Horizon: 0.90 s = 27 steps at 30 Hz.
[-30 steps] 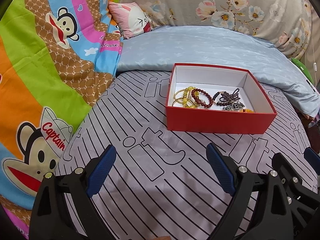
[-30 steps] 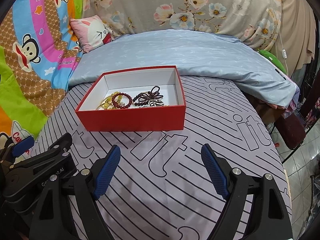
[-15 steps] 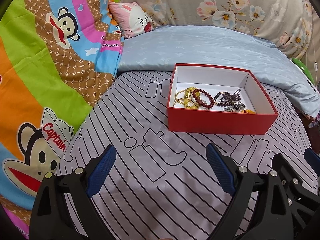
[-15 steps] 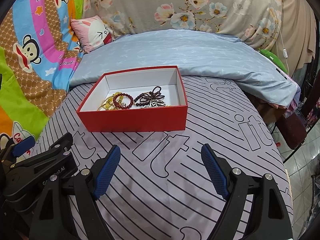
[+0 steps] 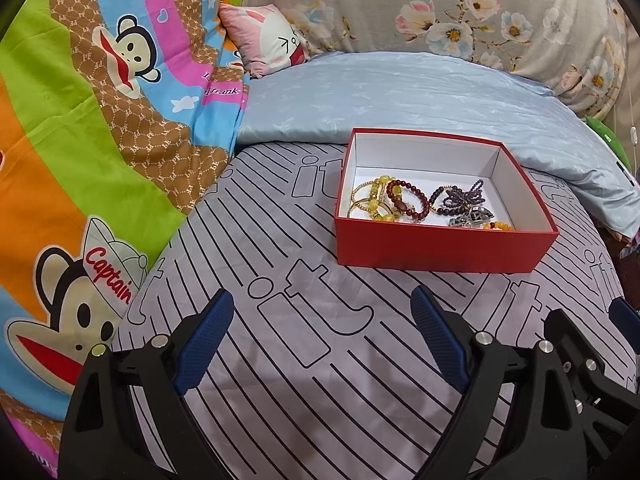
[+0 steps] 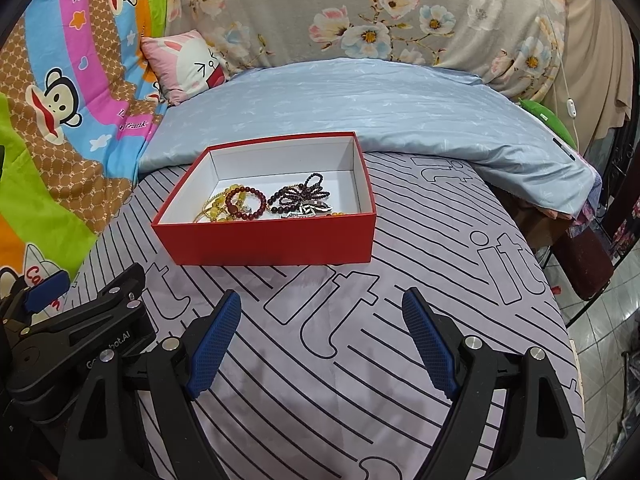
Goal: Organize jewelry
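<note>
A red box [image 5: 440, 246] with a white inside stands on the striped lilac sheet [image 5: 312, 360]; it also shows in the right wrist view [image 6: 272, 240]. Inside lie yellow bead bracelets [image 5: 370, 200], a dark red bead bracelet [image 5: 406, 200], a dark purple bead string [image 5: 460, 198] and a silver piece [image 5: 474, 216]. My left gripper [image 5: 322, 340] is open and empty, short of the box. My right gripper [image 6: 322, 344] is open and empty, also in front of the box. The left gripper's body [image 6: 76, 332] shows at the right view's left edge.
A pale blue pillow [image 5: 400, 96] lies right behind the box. A colourful monkey-print blanket [image 5: 80, 160] rises on the left. A small pink cushion [image 5: 268, 40] and a floral cover [image 6: 360, 12] are at the back. The bed's edge and tiled floor [image 6: 600, 340] are on the right.
Both grippers have shifted slightly; the box sits a little lower and further right in both views. Both stay open and empty.
</note>
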Motion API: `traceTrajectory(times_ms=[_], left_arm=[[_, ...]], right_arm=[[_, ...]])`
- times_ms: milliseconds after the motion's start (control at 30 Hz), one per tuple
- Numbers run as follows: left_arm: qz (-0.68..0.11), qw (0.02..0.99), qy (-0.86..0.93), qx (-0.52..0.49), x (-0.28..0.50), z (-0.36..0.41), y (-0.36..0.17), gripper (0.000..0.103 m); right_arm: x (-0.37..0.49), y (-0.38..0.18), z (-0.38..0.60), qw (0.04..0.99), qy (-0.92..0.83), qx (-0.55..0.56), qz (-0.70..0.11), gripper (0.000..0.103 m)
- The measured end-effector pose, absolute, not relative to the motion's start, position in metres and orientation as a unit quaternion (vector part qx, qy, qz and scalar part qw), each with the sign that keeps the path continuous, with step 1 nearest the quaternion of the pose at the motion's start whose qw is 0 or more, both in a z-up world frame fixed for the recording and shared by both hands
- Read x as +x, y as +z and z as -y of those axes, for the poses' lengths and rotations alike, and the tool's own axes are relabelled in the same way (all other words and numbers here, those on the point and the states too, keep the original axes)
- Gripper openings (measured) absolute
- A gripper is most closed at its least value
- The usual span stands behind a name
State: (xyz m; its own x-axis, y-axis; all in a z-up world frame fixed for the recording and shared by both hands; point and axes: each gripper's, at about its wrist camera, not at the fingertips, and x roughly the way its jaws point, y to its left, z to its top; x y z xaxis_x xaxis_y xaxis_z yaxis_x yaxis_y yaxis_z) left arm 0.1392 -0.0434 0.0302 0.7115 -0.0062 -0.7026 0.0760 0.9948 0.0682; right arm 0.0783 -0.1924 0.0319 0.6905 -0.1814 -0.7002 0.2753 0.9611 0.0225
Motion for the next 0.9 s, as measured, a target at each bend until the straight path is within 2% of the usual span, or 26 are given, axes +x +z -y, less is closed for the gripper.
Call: traceTrajectory(times_ms=[900], left_arm=[[-0.381,0.923,-0.024,0.048,0.1409,0.0445,0.0284,0.083]], right_arm=[[0.0802,0.0309,0.1938,0.916,-0.125,0.062,-0.375,0.08]])
